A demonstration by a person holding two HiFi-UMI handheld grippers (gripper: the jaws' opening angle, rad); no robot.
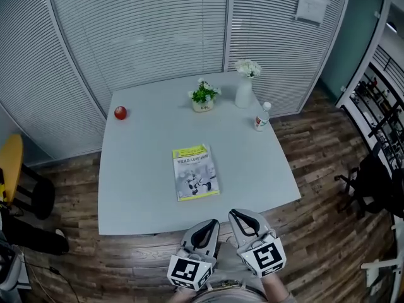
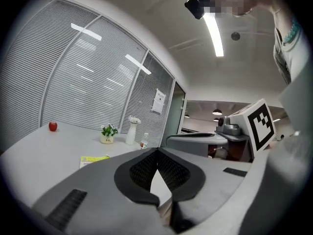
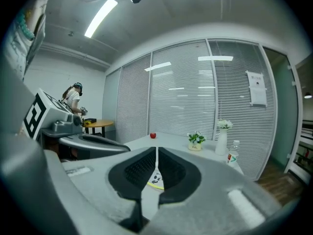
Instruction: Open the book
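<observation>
In the head view, the book (image 1: 196,172) lay closed, cover up, at the middle of the table (image 1: 139,188). From the book, an apple (image 1: 120,112) sat at 10 o'clock, a plant (image 1: 203,96) at 12, a vase (image 1: 245,87) at 1 and a bottle (image 1: 262,116) at 2, all well apart from it. The left gripper (image 1: 207,227) and right gripper (image 1: 242,218) hung side by side at the table's near edge, at 6 o'clock from the book, clear of it.

In the left gripper view, the jaws were pressed together at their tips with nothing between them. The book (image 2: 94,159) showed as a yellow strip at 9 o'clock from the tips, flat on the table (image 2: 34,155). The apple (image 2: 53,126) sat at 10 o'clock. The right gripper's marker cube (image 2: 259,126) stood at 3 o'clock.

In the right gripper view, the jaws were likewise closed and empty. A slice of the book's cover (image 3: 156,180) showed through the gap below the tips, lying beyond them. The apple (image 3: 153,135) sat at 12 o'clock and the plant (image 3: 196,139), vase (image 3: 222,133) and bottle (image 3: 234,155) ran out toward 3. The left gripper (image 3: 93,143) lay at 9 o'clock.
</observation>
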